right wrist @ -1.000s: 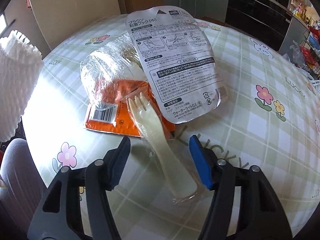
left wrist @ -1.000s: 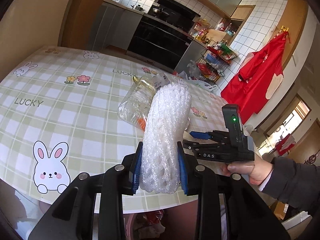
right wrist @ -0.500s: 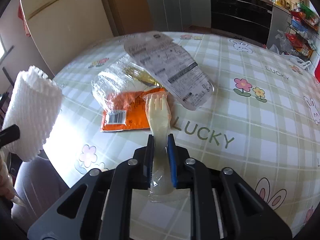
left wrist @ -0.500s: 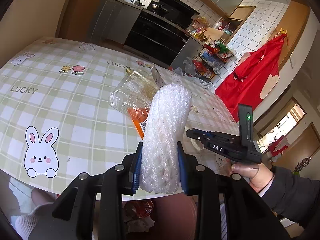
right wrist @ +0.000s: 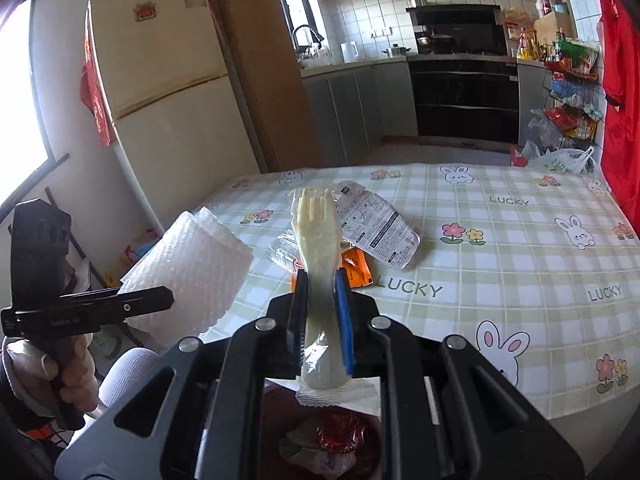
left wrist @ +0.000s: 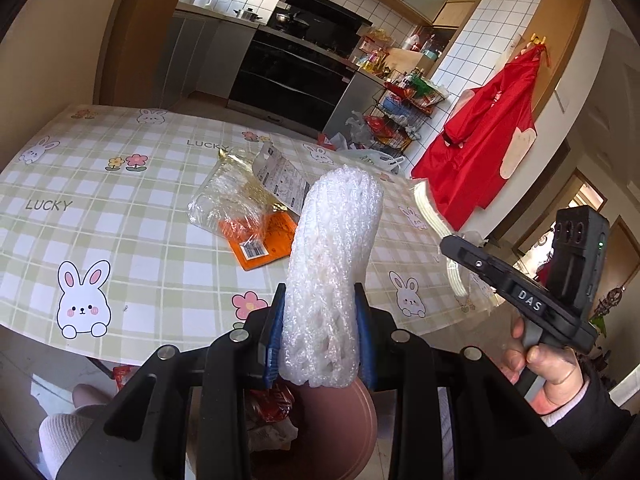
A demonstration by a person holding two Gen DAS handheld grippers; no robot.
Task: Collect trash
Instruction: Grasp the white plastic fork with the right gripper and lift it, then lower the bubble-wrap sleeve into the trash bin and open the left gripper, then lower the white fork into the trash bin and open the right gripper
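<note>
Hovering over the bin [left wrist: 340, 420] at 6 o'clock for dumping: left gripper [left wrist: 320, 344] pinches foam [left wrist: 332, 264], right gripper [right wrist: 320, 320] clamps the fork [right wrist: 316, 248].

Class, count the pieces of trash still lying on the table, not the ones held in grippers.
3: a clear crinkled bag, an orange packet partly beneath it, and a printed backing card alongside. More may be hidden underneath.

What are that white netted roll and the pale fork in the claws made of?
The roll looks like soft white foam netting: an open mesh of puffy strands, squeezed in where the left claw grips it. The fork looks like cream-coloured plastic with a smooth, dull surface, sealed in a clear film sleeve whose crimped end shows below the right claw.
</note>
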